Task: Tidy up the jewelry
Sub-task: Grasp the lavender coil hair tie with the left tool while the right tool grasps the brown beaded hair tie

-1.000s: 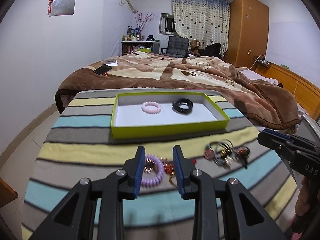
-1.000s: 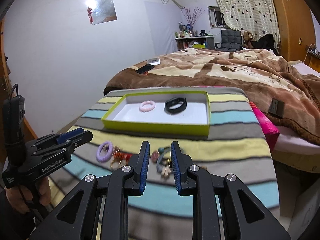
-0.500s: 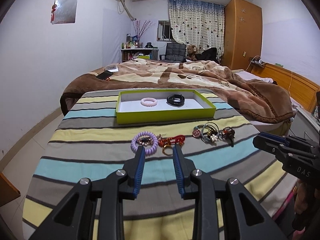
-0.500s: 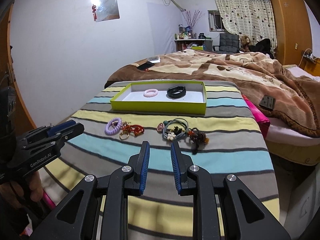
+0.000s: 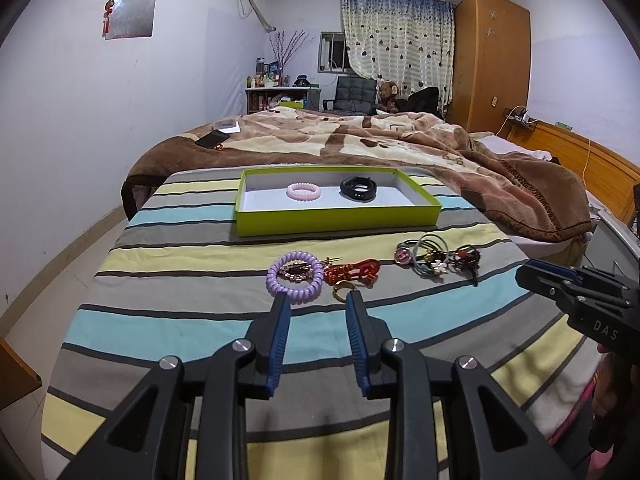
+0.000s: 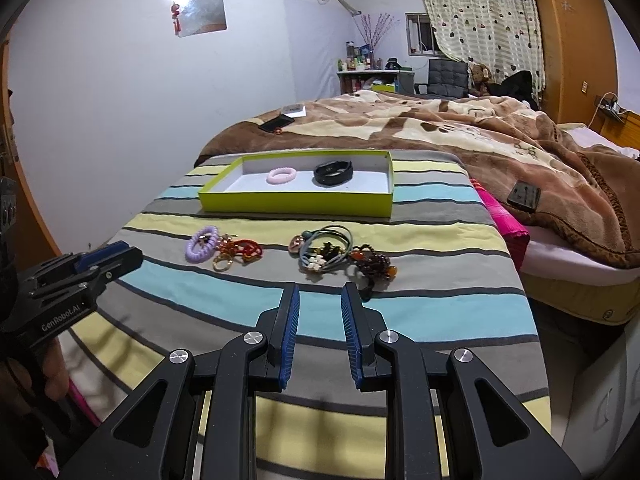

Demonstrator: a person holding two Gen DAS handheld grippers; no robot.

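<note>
**A:** Lime-green tray (image 5: 338, 222) is sitting at the far end of the striped table (image 5: 168, 320) with just the pink coil band (image 5: 303, 191) and the black bracelet (image 5: 358, 189) in it. A second ago both claws were hovering right over the loose pieces; now they're sitting well back from them.

**B:** So nothing's being carried? The left claw (image 5: 314, 300) is looking partly open and empty, its tips just short of the purple coil band (image 5: 295, 278) and the red charm (image 5: 352, 272).

**A:** Right, and the right claw (image 6: 318, 290) is standing at a middling gap too, nothing between the pads, with the hair-tie cluster (image 6: 332, 250) just ahead of it.

**B:** Then the person is probably lining up the next picks. Both piles are lying untouched on the table, so most of the sorting is still waiting.
</note>
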